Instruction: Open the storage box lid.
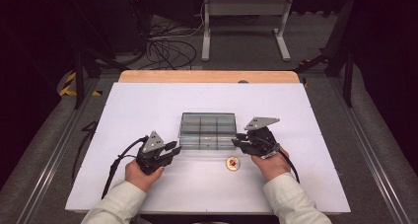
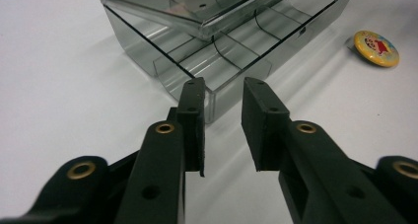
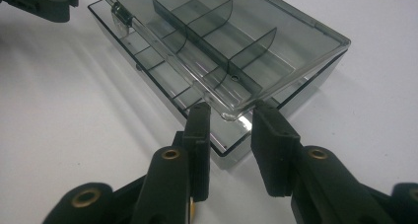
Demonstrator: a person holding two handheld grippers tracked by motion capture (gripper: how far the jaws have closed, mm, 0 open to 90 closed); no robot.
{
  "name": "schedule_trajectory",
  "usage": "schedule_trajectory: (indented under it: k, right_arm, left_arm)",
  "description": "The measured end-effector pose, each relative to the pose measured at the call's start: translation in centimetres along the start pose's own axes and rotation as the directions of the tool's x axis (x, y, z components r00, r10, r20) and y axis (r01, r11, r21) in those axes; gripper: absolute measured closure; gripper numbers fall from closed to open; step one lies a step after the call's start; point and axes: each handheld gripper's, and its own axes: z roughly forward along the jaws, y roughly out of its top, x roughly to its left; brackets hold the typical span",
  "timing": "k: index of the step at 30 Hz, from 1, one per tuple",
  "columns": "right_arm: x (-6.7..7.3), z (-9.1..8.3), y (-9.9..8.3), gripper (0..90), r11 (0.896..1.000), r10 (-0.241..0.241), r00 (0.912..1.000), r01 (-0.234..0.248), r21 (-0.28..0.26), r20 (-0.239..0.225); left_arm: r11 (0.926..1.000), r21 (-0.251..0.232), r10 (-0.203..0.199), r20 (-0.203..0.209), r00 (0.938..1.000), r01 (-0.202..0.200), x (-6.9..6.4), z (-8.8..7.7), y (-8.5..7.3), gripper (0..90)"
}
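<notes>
High view: a clear box (image 1: 207, 130) sits in the middle of the white table (image 1: 148, 100). The left tool (image 1: 170, 149) is at the box's near left corner and the right tool (image 1: 240, 139) is at its near right corner. A small yellow badge (image 1: 232, 163) lies just in front of the box, near the right hand.

Left gripper view: the left tool (image 2: 224, 93) is partly open and holds nothing. The corner of the box (image 2: 217, 56) is right in front of its tips. The lid (image 2: 197, 7) is up a little. To do this well, I think this tool should keep the bottom of the box still and not push hard.

Right gripper view: the right tool (image 3: 230, 116) is partly open too. The lid (image 3: 236, 41) corner sits just at the gap between its tips, but I cannot tell if they pinch it. It should lift slowly so the box does not slide.
</notes>
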Motion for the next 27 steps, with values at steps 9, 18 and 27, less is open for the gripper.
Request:
schedule_trajectory:
  k: [9, 18, 27]
  right_arm:
    - [-0.1, -0.2, 0.3, 68.9, 1.0, 0.002, 1.0, -0.002, -0.003, -0.004]
    - [-0.2, -0.2, 0.3, 68.6, 1.0, 0.006, 0.9999, -0.006, 0.001, -0.012]
    - [-0.2, -0.2, 0.3, 67.1, 1.0, 0.004, 0.9999, -0.004, 0.001, -0.014]
  left_arm:
    - [0.9998, 0.017, -0.01, 0.007, 0.9999, 0.01, 0.1, 0.4, 1.4, 89.8]
    - [0.9991, 0.003, -0.041, 0.014, 0.999, 0.041, 0.7, 1.0, 1.9, 89.9]
    - [0.9987, -0.009, -0.05, 0.013, 0.9987, 0.05, 0.7, 1.2, 2.2, 89.9]
